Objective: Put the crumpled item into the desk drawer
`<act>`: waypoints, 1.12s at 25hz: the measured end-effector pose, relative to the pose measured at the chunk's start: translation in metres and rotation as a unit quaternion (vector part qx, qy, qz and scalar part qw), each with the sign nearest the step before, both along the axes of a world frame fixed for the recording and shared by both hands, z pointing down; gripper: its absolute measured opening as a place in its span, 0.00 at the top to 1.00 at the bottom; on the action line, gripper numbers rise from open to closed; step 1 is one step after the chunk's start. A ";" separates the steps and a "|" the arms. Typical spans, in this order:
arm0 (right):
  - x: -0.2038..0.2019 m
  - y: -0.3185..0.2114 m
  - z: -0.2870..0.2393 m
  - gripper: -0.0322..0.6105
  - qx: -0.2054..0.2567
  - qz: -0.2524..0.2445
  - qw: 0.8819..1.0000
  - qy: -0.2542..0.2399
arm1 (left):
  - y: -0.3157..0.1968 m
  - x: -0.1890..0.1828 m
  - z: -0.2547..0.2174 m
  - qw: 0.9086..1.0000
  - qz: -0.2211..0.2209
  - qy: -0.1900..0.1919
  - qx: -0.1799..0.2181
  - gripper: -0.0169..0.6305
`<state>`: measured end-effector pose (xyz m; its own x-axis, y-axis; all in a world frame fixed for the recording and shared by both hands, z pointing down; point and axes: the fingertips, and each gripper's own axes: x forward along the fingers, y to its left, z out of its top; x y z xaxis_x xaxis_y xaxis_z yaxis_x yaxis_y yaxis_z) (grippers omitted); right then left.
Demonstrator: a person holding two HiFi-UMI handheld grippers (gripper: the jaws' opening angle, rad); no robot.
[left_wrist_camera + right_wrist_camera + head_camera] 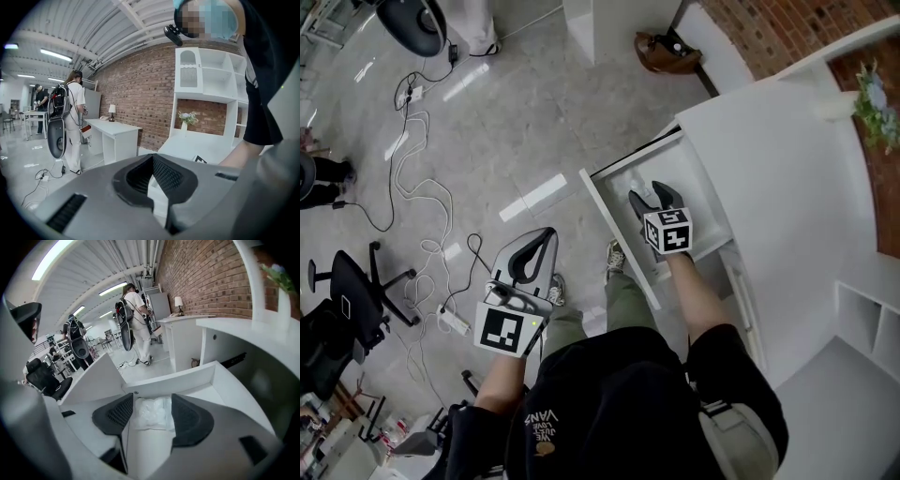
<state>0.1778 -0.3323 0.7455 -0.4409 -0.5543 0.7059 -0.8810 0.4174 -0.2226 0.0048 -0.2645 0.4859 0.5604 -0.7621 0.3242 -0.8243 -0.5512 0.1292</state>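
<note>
The open drawer [617,234] sticks out of a white desk [787,159]. The right gripper [647,193] hangs over the drawer, jaws apart. The left gripper [546,236] is left of the drawer, above a power strip [455,322]. A brown bag [666,52] lies beyond the drawer.

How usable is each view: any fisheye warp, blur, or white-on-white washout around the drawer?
Head view: sharp, evenly lit, glare streaks on the floor. Left gripper view: strong fisheye, dark corners, near jaws slightly soft. Right gripper view: same warp; the crumpled item barely separates from the white drawer.
</note>
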 end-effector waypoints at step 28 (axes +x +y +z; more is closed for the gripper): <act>0.011 0.136 -0.305 0.95 0.283 0.166 0.945 -0.025 | 0.077 -0.023 -0.089 0.990 0.104 0.032 0.092 0.96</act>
